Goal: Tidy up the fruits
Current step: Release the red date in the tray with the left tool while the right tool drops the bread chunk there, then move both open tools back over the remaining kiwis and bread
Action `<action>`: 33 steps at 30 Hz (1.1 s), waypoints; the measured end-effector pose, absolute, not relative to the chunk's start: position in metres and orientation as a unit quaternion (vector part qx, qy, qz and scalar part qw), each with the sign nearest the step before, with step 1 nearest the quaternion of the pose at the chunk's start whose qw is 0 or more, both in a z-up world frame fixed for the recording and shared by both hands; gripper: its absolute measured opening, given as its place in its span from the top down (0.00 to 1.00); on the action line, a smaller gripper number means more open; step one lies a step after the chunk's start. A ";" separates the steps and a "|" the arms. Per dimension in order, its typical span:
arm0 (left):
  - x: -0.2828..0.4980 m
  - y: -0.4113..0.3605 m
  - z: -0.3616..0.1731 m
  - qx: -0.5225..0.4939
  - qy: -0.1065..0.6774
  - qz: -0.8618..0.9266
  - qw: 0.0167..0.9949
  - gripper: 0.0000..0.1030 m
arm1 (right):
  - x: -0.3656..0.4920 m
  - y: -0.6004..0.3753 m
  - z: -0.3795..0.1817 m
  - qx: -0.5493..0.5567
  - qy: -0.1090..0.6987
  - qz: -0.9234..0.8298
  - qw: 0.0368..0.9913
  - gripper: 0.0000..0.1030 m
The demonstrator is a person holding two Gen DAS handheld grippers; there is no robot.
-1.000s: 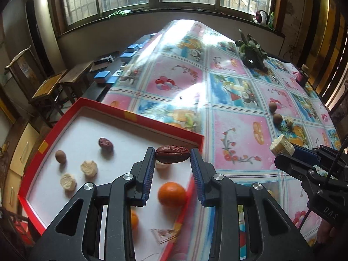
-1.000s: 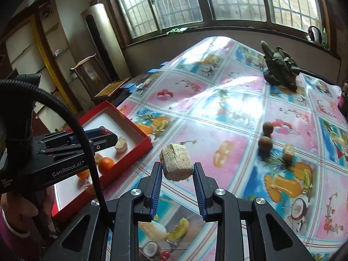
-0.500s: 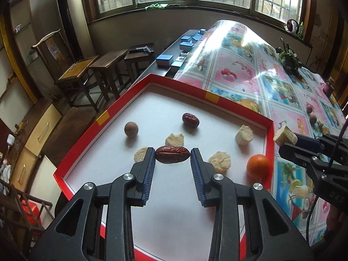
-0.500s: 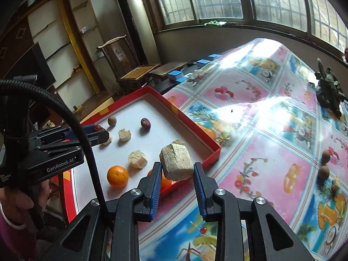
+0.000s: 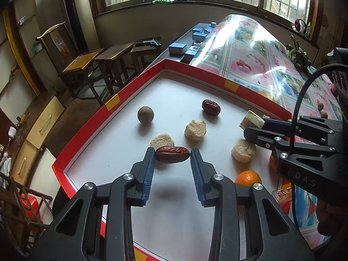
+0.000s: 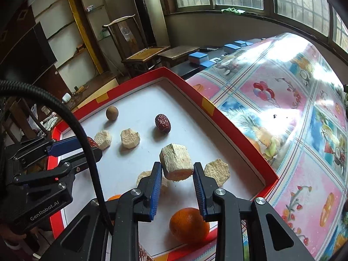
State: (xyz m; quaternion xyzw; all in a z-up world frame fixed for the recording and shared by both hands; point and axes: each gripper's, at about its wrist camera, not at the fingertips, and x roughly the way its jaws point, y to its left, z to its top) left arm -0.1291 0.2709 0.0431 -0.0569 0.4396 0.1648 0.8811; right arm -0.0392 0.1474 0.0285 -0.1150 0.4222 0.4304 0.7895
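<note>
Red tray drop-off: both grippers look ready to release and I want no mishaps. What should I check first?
1. Left gripper grips the date firmly: ok.
2. Right gripper grips the pale chunk firmly: ok.
3. Both loads are over the red tray, inside its rim: ok.
4. Bare floor lies under the date: ok, its shadow falls on white.
5. Bare floor lies under the chunk: not ok, other pale pieces crowd beneath.
6. Height above the floor is low enough to drop: cannot tell.
</note>
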 end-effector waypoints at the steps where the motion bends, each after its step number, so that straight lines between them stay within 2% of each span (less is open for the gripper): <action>1: -0.128 0.271 0.042 -0.056 0.440 0.166 0.881 0.68 | -0.038 0.149 0.028 -0.114 0.420 0.429 0.791 0.73; 12: -0.125 0.274 0.038 -0.067 0.441 0.187 0.875 0.67 | -0.041 0.153 0.029 -0.118 0.417 0.426 0.794 0.70; 14: -0.125 0.274 0.039 -0.069 0.441 0.190 0.875 0.62 | -0.042 0.149 0.033 -0.113 0.413 0.427 0.796 0.70; 16: -0.125 0.273 0.041 -0.074 0.436 0.191 0.877 0.42 | -0.044 0.141 0.039 -0.105 0.409 0.428 0.799 0.70; 17: -0.126 0.272 0.044 -0.076 0.430 0.192 0.879 0.38 | -0.046 0.137 0.042 -0.103 0.405 0.428 0.801 0.70; 20: -0.125 0.265 0.051 -0.069 0.420 0.197 0.883 0.37 | -0.049 0.122 0.050 -0.095 0.397 0.423 0.809 0.64; 33: -0.095 0.191 0.070 -0.049 0.407 0.137 0.902 0.37 | -0.050 0.032 0.060 -0.055 0.393 0.370 0.840 0.62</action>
